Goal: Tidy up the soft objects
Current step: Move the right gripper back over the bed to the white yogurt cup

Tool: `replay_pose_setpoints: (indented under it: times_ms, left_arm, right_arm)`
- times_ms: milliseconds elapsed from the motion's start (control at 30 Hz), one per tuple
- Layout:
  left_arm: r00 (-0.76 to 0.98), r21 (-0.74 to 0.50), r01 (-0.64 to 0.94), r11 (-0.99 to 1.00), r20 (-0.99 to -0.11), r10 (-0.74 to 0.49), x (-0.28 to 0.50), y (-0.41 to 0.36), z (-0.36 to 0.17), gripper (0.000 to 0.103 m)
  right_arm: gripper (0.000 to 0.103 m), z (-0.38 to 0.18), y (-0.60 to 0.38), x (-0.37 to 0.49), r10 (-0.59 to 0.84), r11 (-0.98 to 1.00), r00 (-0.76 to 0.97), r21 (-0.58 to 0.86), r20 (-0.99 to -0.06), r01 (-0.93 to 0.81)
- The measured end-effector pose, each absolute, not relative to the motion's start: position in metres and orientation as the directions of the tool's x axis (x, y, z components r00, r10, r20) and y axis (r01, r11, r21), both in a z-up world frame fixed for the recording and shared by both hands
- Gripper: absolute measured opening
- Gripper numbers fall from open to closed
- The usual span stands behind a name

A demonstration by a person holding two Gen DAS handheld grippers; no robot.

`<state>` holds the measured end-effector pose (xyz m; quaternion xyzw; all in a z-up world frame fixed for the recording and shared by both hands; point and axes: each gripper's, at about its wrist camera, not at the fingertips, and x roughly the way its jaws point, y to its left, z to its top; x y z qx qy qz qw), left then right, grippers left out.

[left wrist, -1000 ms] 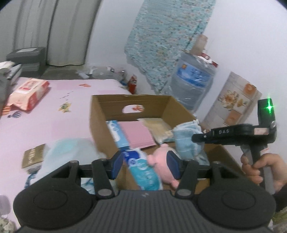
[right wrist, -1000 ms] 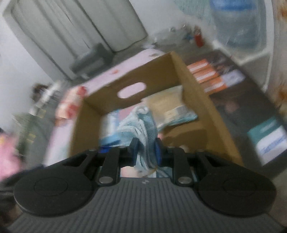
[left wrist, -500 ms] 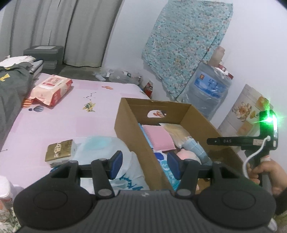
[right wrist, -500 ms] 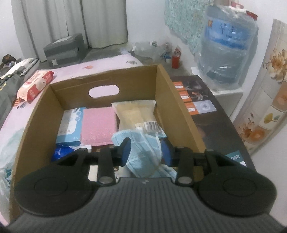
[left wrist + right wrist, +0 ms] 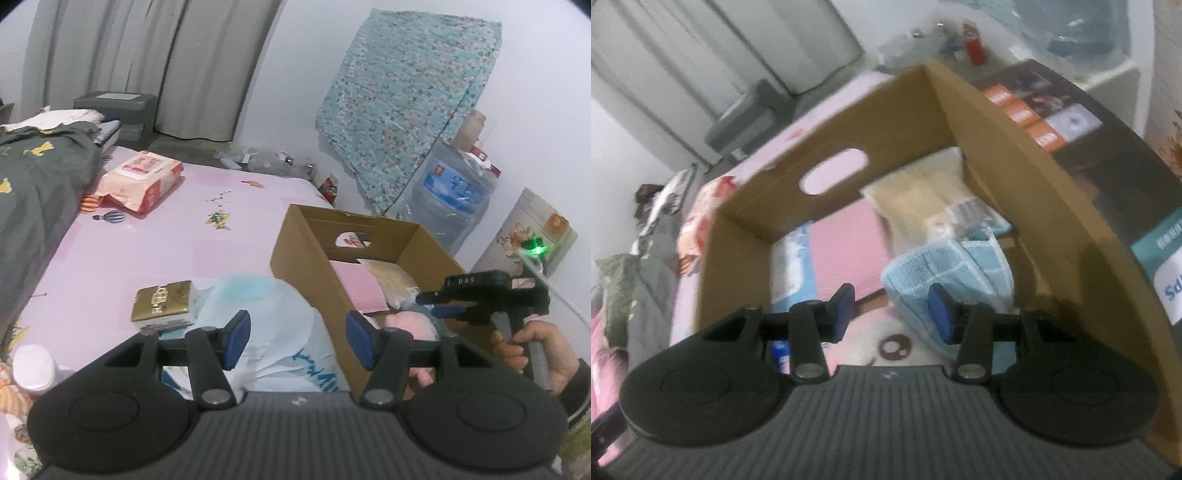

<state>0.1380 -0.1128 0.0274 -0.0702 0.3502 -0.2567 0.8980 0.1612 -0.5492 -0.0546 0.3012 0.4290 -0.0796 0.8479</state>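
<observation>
The right tool (image 5: 890, 310) is hanging over the cardboard box (image 5: 1027, 173), its jaws opening and standing apart with nothing pressed between the blue pads; the light blue cloth (image 5: 945, 273) is lying in the box just beyond and partly behind the right-hand pad, folded loosely against the box's right wall. Past it, a cream packet in clear wrap (image 5: 923, 199) is lying toward the far wall with its oval handle hole, a pink flat pad (image 5: 846, 243) is lying beside that, and a blue-and-white pack (image 5: 792, 266) is resting along the left wall. Under the tool a pink plush toy (image 5: 886, 332) is showing, blurred. In the left wrist view the right tool (image 5: 439, 306) is being held by a hand (image 5: 543, 350) over the near end of the box, a green light glowing on it. The left tool (image 5: 295, 341) is hovering above the bed (image 5: 147, 243), its jaws opening, about half spread and empty; between its pads a white and pale blue plastic bag (image 5: 269, 314) is lying on the pink sheet, touching the box's left wall. A gold packet (image 5: 164, 304) is resting just beside the bag, a white-capped bottle (image 5: 33, 365) is standing at the lower left edge, a pack of wet wipes (image 5: 140, 181) is lying well apart near a dark grey quilt (image 5: 33, 192), and a water jug (image 5: 450, 192) is standing beyond the box by the wall.
</observation>
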Motion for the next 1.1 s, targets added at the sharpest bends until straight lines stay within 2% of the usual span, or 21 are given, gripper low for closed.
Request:
replay_pose_setpoints:
  times_ms: [100, 267, 400, 533, 633, 867, 1100]
  left_arm:
    - [0.632, -0.308, 0.392, 0.867, -0.594, -0.497, 0.138, -0.102, 0.026, 0.06]
    - [0.656, -0.298, 0.357, 0.885, -0.595, -0.465, 0.133, -0.082, 0.025, 0.064]
    - [0.691, -0.263, 0.311, 0.913, -0.597, -0.407, 0.124, -0.056, 0.024, 0.069]
    - [0.713, -0.246, 0.255, 0.935, -0.605, -0.353, 0.115, -0.028, 0.021, 0.072]
    - [0.728, -0.221, 0.218, 0.951, -0.612, -0.309, 0.107, -0.011, 0.019, 0.072]
    - [0.743, -0.178, 0.179, 0.968, -0.62, -0.251, 0.084, 0.016, 0.01, 0.074]
    - [0.744, -0.171, 0.166, 0.971, -0.625, -0.237, 0.068, 0.032, -0.002, 0.075]
  right_arm:
    - [0.044, -0.062, -0.551, 0.162, 0.073, 0.809, 0.601, 0.4, -0.796, 0.431]
    - [0.047, -0.056, -0.547, 0.153, 0.068, 0.799, 0.62, 0.415, -0.782, 0.435]
    - [0.055, -0.033, -0.533, 0.139, 0.067, 0.813, 0.667, 0.429, -0.742, 0.395]
    - [0.069, -0.005, -0.505, 0.121, 0.092, 0.84, 0.731, 0.447, -0.676, 0.307]
    - [0.073, 0.015, -0.481, 0.115, 0.12, 0.867, 0.766, 0.442, -0.632, 0.229]
    - [0.075, 0.042, -0.422, 0.124, 0.312, 0.851, 0.76, 0.523, -0.57, 0.043]
    - [0.075, 0.035, -0.355, 0.152, 0.555, 0.737, 0.624, 0.672, -0.55, -0.063]
